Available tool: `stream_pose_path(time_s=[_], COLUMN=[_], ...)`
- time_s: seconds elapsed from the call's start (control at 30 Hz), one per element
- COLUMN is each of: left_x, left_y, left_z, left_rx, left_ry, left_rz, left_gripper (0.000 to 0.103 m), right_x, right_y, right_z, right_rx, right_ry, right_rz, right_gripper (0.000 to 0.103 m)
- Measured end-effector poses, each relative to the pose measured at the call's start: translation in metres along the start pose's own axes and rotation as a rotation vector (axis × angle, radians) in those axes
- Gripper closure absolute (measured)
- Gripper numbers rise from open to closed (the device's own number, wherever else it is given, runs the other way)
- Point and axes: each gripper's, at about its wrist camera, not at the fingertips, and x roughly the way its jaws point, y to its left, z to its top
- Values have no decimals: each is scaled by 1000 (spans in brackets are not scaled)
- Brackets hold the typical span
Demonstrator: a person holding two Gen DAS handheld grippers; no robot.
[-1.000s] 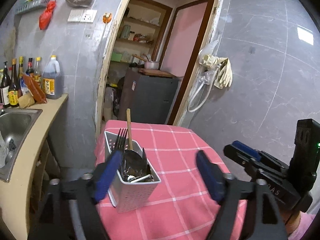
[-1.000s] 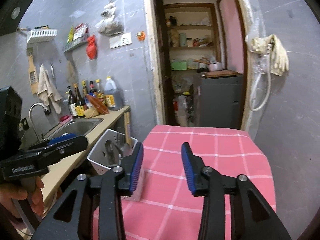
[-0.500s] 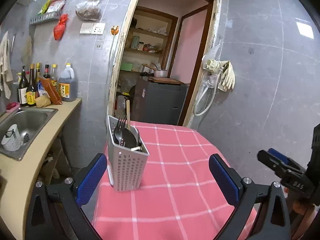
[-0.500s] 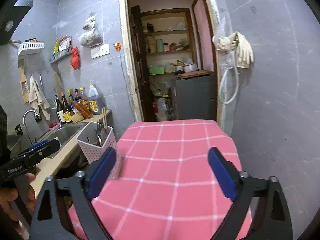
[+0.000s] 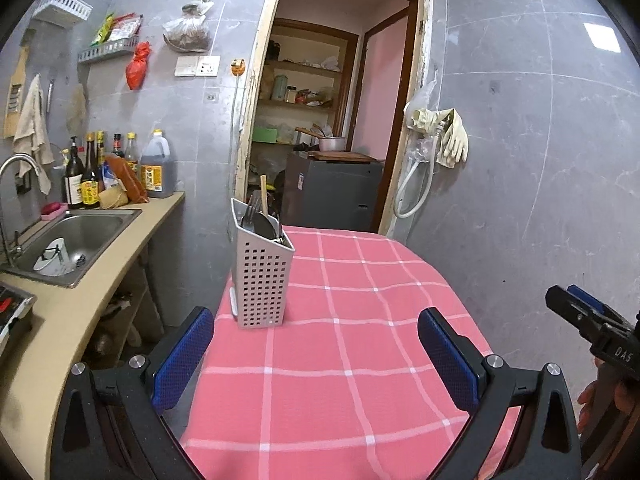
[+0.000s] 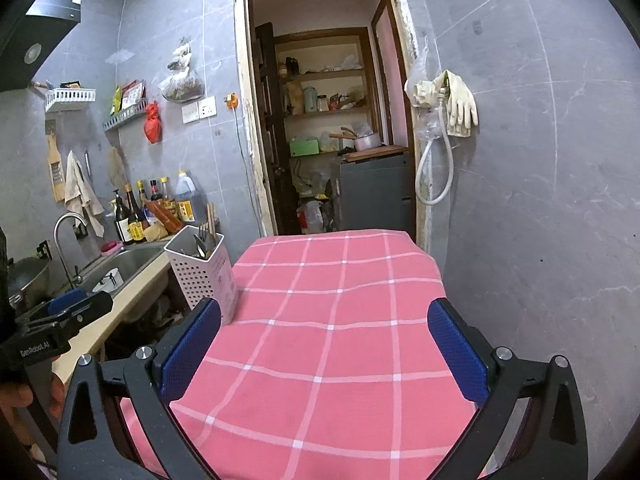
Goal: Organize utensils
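Note:
A white perforated utensil holder [image 5: 262,280] stands at the left edge of the table with the pink checked cloth [image 5: 360,320]. A fork, spoons and wooden chopsticks [image 5: 260,212] stand in it. It also shows in the right wrist view [image 6: 204,272]. My left gripper [image 5: 320,360] is open and empty, pulled back above the table's near end, well short of the holder. My right gripper [image 6: 324,352] is open and empty above the table's near end, with the holder just beyond its left finger.
A counter with a steel sink [image 5: 76,240] and several bottles [image 5: 116,176] runs along the left. A grey wall stands close on the right. A doorway [image 5: 328,140] with a dark cabinet lies behind the table.
Both grippers have opened wide and drawn back from the utensil holder, which now stands free on the table, farther from both cameras.

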Motion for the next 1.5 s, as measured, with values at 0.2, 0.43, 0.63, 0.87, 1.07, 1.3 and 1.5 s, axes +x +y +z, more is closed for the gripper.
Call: stream_pose_path(time_s=[0.2,0.43,0.63,0.87,1.07,1.3,1.5], left_x=[-18,-17,-16,-17,-18,-18,-19], left_y=[-5,-8,-10,-11,-13,-13,-15], left_z=[-5,-6,-7,-8,-7,-7,-8], left_rx=[-1,-7,-5,1,6,4,10], left_ry=[-54,-49,-50,-52,-54,-52,-53], left_rz=[18,15,12,3,0,-1,-3], left_gripper=[0,0,0,0,0,0,0], right_x=[-14,-20,-19,-21,-21,-22,-23], right_y=[-3,-6,-5,-4,-4,-3,2], right_z=[-6,-7,-5,-5,-5,-5,-5], right_rx=[4,0,0,-1,-1,-1,-6], right_ry=[-9,-8,-6,-6,-7,-6,-6], right_rz=[-8,-12,-12,-11,-11,-11,-4], right_gripper=[1,1,1,1,1,1,1])
